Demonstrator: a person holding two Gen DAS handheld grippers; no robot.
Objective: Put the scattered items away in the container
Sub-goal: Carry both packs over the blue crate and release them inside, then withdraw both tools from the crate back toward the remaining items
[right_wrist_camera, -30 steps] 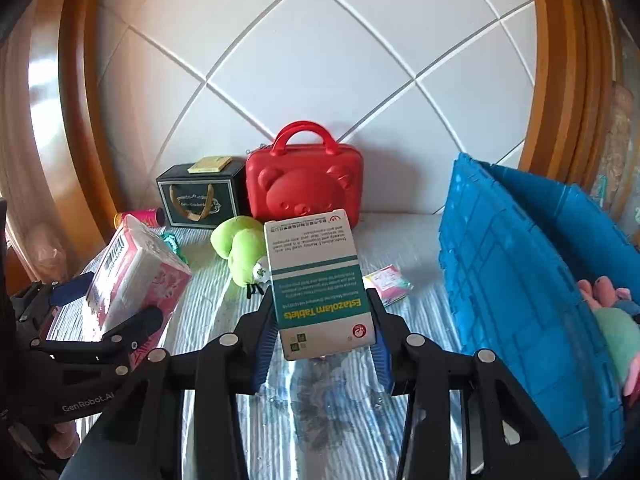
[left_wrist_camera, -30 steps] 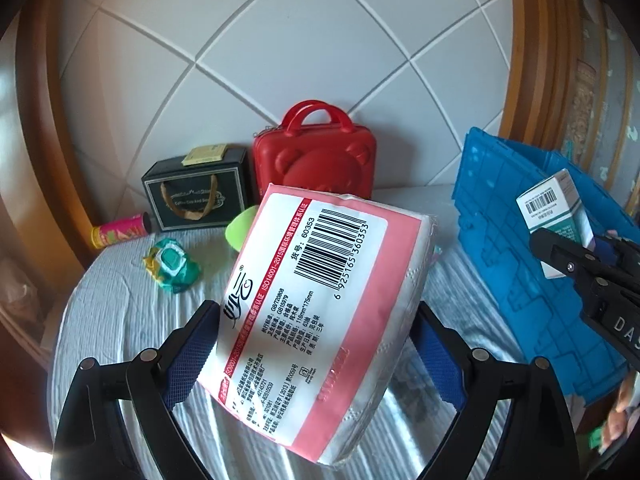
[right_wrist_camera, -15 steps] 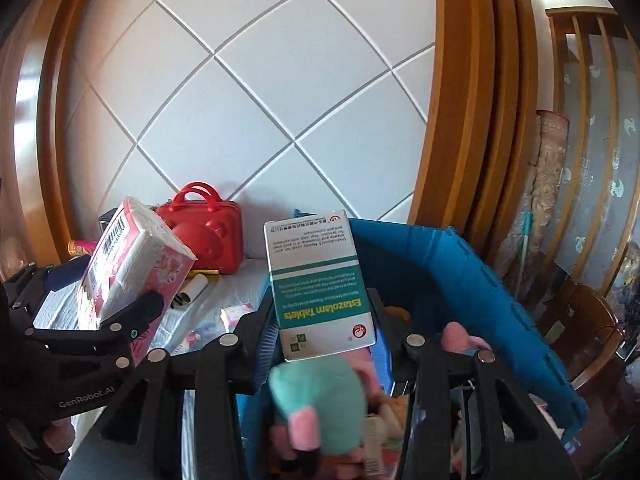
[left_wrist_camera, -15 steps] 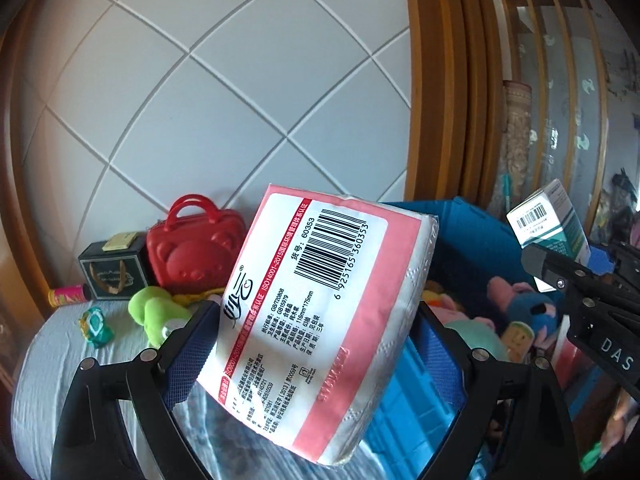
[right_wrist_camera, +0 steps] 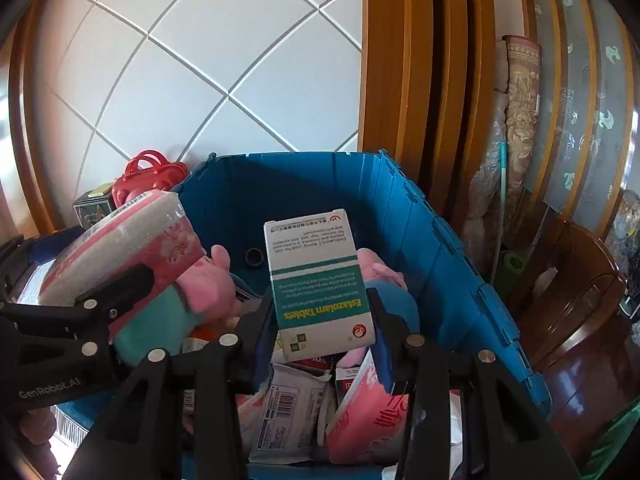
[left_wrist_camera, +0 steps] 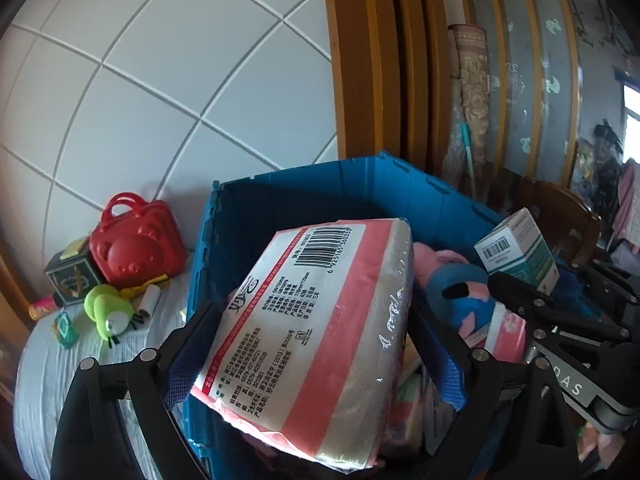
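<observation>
1. The left gripper (left_wrist_camera: 316, 344) holds a pink pack of tissues (left_wrist_camera: 316, 320); its two fingers (left_wrist_camera: 188, 352) pinch the pack from both sides, and the pack is tilted with the barcode end up.
2. The right gripper (right_wrist_camera: 324, 328) holds a white and green tablet box (right_wrist_camera: 320, 284); its fingers (right_wrist_camera: 260, 320) press on the two narrow sides of the box, which stands nearly upright.
3. Both things hang over the open blue container (right_wrist_camera: 420, 220), above what lies in it, and they do not touch it.
4. Inside the container I see pink and blue soft toys (right_wrist_camera: 212, 280) and several flat packs (right_wrist_camera: 288, 412) near the bottom.
5. Left of the container, on the tabletop (left_wrist_camera: 40, 380) with a white cloth, a green soft toy (left_wrist_camera: 108, 312) and a small white roll (left_wrist_camera: 150, 300) lie.
6. Further back a red bear-shaped case (left_wrist_camera: 136, 252) stands just beside a dark gift box (left_wrist_camera: 72, 280), both near the white panelled wall (left_wrist_camera: 160, 100).
</observation>
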